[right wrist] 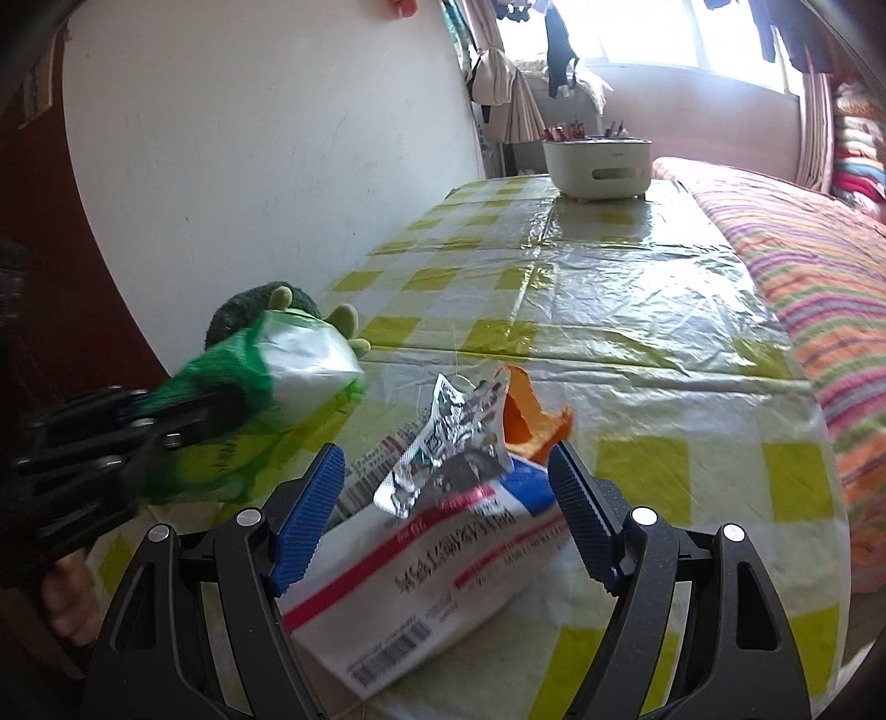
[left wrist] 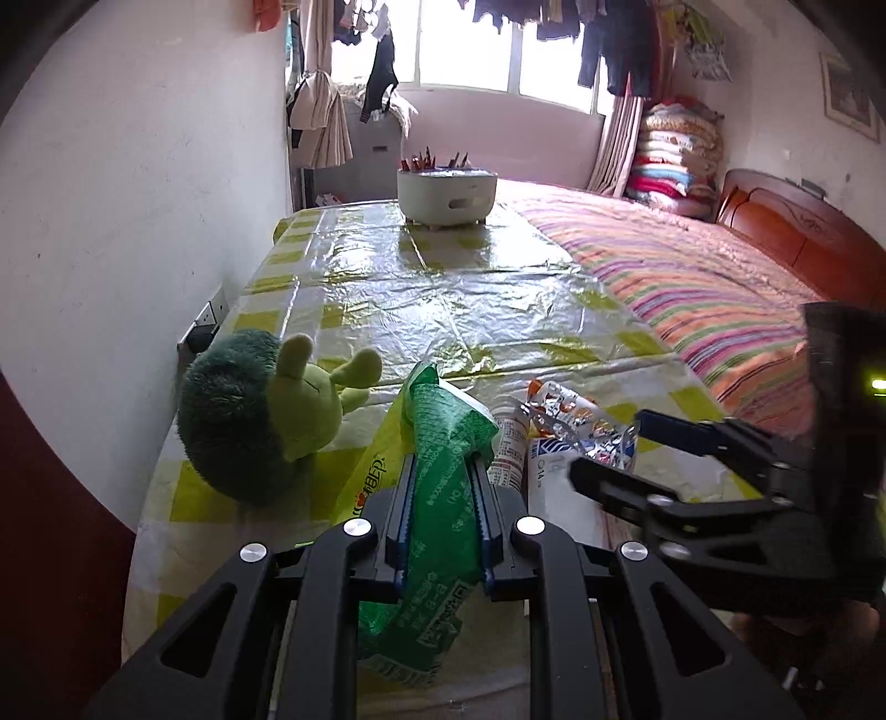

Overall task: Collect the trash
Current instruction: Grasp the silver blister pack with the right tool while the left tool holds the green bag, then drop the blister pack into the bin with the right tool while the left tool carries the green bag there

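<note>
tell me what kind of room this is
Most likely a bedroom in a home: a bed with a striped cover beside the table, folded quilts stacked in the corner, and clothes hung at the window.

Both tools (right wrist: 446, 509): black frames, silver screws, ribbed blue finger pads (right wrist: 307, 523).

The crumpled green plastic wrapper (right wrist: 266, 382) is motion-blurred in the right wrist view. The white printed paper packet (right wrist: 421, 559) lies partly hidden beneath the crinkled silver foil wrapper (right wrist: 448, 437), its print unreadable.
</note>
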Demonstrator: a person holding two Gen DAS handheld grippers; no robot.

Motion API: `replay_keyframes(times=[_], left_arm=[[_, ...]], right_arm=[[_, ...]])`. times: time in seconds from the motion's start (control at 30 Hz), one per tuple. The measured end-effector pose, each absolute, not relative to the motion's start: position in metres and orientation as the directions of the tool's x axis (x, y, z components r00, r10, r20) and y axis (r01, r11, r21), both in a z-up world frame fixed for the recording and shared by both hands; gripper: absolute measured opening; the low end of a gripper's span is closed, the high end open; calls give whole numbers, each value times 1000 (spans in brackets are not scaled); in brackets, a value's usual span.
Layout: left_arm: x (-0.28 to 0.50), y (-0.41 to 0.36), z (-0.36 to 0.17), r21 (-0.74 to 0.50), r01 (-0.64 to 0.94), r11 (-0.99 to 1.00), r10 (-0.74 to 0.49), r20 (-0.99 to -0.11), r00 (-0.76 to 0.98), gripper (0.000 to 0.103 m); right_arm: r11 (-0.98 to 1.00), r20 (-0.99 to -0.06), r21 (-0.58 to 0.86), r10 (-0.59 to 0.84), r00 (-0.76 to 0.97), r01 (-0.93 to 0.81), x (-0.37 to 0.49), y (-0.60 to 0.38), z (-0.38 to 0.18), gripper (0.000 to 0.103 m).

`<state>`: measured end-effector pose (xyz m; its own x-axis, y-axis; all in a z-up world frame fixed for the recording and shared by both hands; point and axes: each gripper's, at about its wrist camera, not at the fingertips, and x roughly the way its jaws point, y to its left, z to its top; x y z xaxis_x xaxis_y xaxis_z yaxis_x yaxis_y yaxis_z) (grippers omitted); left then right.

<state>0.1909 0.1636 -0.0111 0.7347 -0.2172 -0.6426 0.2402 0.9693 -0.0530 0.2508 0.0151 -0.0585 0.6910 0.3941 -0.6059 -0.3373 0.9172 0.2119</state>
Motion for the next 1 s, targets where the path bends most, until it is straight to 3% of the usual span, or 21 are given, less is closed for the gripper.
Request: replay_keyframes(times=[0.03, 0.13, 0.8, 1.0], left_arm=[[189, 165, -10, -60, 242, 968, -224, -641, 735, 17], [186, 169, -6, -63, 243, 968, -227, -632, 741, 17], [175, 216, 19, -170, 168, 971, -236, -561, 793, 17], [170, 202, 20, -140, 194, 971, -239, -554, 798, 17]], right_arm=[[920, -612, 208, 388, 689, -332, 254, 16, -59, 71], [911, -631, 244, 409, 659, -332, 260, 16, -66, 45], [900, -535, 293, 434, 725, -323, 223, -16, -42, 44], [894, -510, 299, 446, 736, -335, 203, -27, -32, 44]])
